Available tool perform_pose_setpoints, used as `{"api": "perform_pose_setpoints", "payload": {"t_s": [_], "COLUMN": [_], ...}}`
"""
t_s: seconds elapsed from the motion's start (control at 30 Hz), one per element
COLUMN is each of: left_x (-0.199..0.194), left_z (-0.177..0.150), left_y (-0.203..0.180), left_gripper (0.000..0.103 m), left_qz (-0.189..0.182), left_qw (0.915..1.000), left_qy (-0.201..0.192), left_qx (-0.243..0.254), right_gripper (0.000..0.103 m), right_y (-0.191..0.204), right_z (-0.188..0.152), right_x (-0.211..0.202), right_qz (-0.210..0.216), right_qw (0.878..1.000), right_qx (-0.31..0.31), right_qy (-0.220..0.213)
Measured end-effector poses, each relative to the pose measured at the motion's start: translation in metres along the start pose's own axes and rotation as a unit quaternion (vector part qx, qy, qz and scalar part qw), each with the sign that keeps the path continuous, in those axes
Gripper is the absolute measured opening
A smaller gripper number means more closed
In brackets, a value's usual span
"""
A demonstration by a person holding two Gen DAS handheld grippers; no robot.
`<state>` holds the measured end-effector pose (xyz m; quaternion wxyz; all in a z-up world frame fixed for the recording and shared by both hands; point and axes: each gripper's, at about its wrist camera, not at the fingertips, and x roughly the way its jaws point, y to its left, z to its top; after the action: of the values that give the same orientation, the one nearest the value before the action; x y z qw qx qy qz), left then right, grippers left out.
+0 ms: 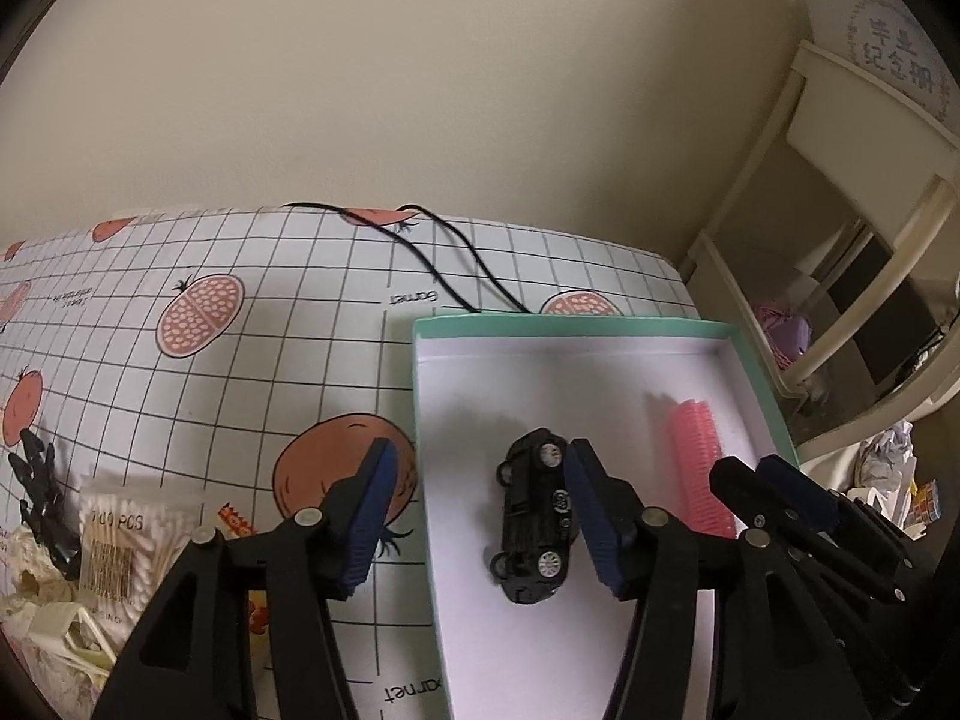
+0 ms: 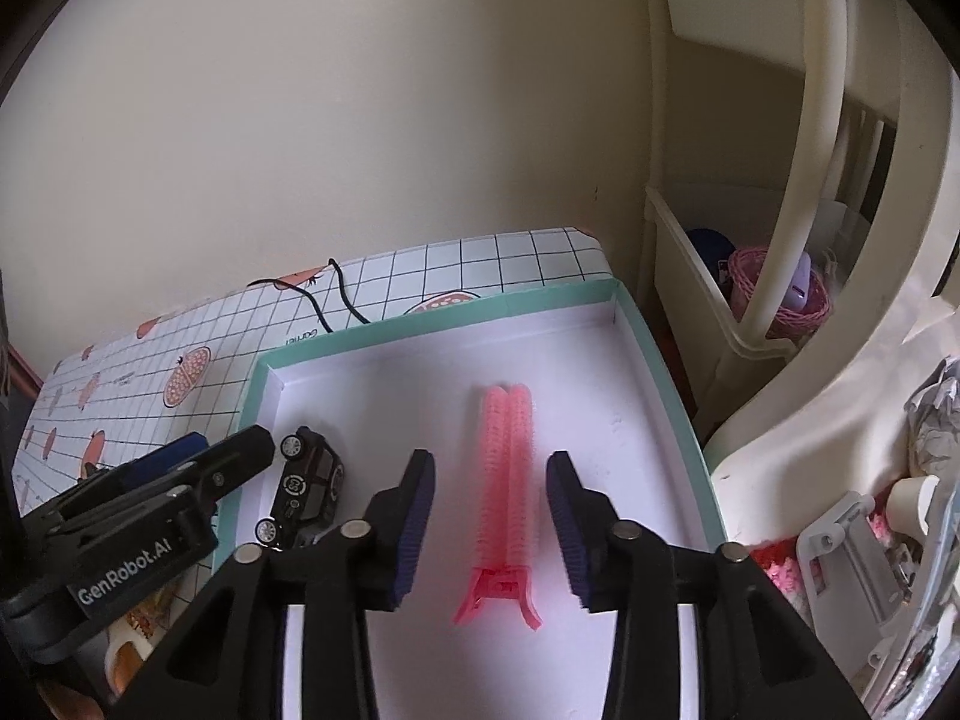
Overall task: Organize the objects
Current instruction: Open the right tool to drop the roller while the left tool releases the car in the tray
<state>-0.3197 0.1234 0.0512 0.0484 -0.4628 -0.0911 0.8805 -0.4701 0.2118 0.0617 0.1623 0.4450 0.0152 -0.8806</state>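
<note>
Left wrist view showed the left gripper (image 1: 477, 516) spread wide, its blue-padded fingers (image 1: 369, 516) straddling the near left wall of a shallow mint-green cardboard box with a white inside (image 1: 600, 327). One pad hung over the grid-patterned counter cover printed with orange fruit (image 1: 240, 360); the other sat inside the box, touching or just beside a small black toy car (image 1: 533, 516). The car lay tipped on its side on the box floor, wheels facing the pad, near the box's left wall. A pink bristled hair-roller clip (image 1: 699, 462) lay toward the box's right wall, well apart from the car. The right gripper (image 1: 774, 483) reached in over the box's right side, beside the clip. A thin black cord (image 1: 444, 264) trailed from the counter's far edge to the box's far wall. A clear bag of cotton swabs (image 1: 129, 546) rested near the counter's left edge.

Right wrist view showed the right gripper (image 2: 489, 510) wide apart, holding nothing, one finger on either side of the pink clip (image 2: 507, 480) without touching it. The clip lay lengthwise on the box floor (image 2: 600, 372), its hinged end nearest the camera. The toy car (image 2: 306, 486) rested by the left wall, with the left gripper (image 2: 198, 456) coming in over that wall beside it. A cream plastic shelf rack (image 2: 690, 276) stood past the counter's right edge, with a pink woven basket (image 2: 792, 306) on it.
</note>
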Motion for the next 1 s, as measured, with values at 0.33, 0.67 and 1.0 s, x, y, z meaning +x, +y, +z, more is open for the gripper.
{"api": "perform_pose_setpoints", "payload": {"t_s": [0.33,0.67,1.0], "left_x": [-0.002,-0.007,-0.015], "left_z": [-0.003,-0.005,-0.010], "left_y": [0.011,0.028,0.040], "left_gripper": [0.088,0.103,0.103], "left_qz": [0.025,0.051,0.059], "left_qw": [0.9996,0.9977,0.9966], "left_qy": [-0.008,-0.029,-0.032], "left_qx": [-0.014,-0.034,-0.048], "right_gripper": [0.074,0.099,0.103], "right_y": [0.001,0.006,0.015], "right_z": [-0.004,-0.005,-0.008], "right_x": [0.002,0.003,0.001], "right_qz": [-0.001,0.002,0.009], "right_qw": [1.000,1.000,1.000], "right_qx": [-0.002,-0.013,-0.027], "right_qy": [0.004,0.003,0.002]}}
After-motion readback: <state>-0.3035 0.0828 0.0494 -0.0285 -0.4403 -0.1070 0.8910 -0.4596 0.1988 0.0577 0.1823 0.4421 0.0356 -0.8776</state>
